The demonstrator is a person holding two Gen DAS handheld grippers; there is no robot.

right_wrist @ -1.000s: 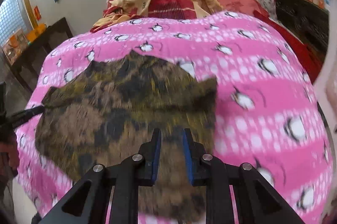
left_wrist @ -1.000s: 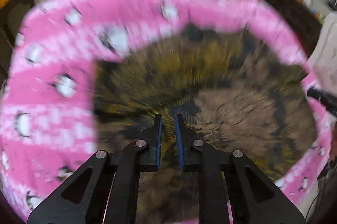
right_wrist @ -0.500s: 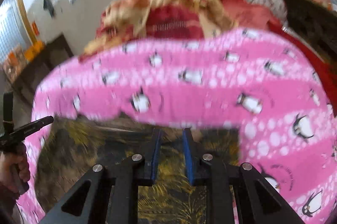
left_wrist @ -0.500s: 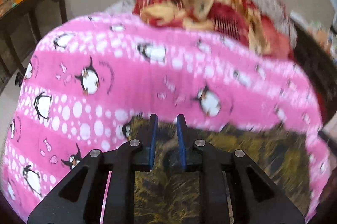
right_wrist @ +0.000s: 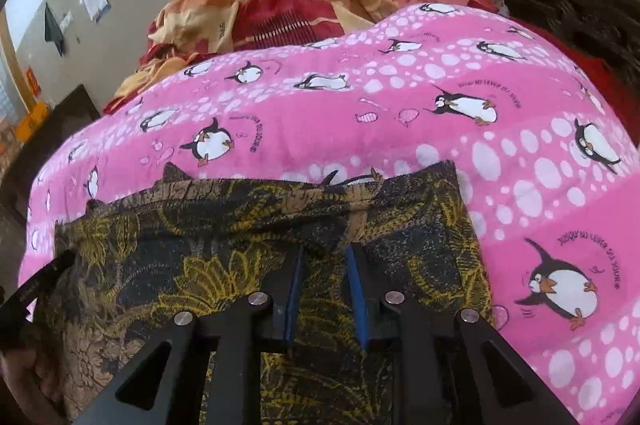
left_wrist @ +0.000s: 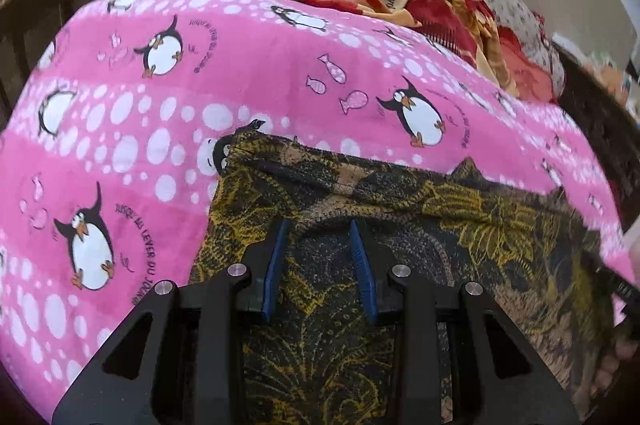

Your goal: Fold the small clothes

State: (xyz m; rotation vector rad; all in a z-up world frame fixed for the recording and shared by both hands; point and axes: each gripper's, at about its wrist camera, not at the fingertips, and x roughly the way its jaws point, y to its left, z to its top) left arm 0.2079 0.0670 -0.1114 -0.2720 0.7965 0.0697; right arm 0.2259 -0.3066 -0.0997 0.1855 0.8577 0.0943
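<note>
Patterned dark-and-yellow garment lies folded over near the pink penguin blanket's near edge, where both hands reach. Left gripper, jaws just been opening, releases the fold; right gripper, slightly parted, seemingly pinches a ridge of cloth.

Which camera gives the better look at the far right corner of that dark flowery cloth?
The right wrist view: the cloth shows its far right corner sharply against the pink penguin blanket. In the left wrist view the cloth has its right side blurred at the picture's edge.
</note>
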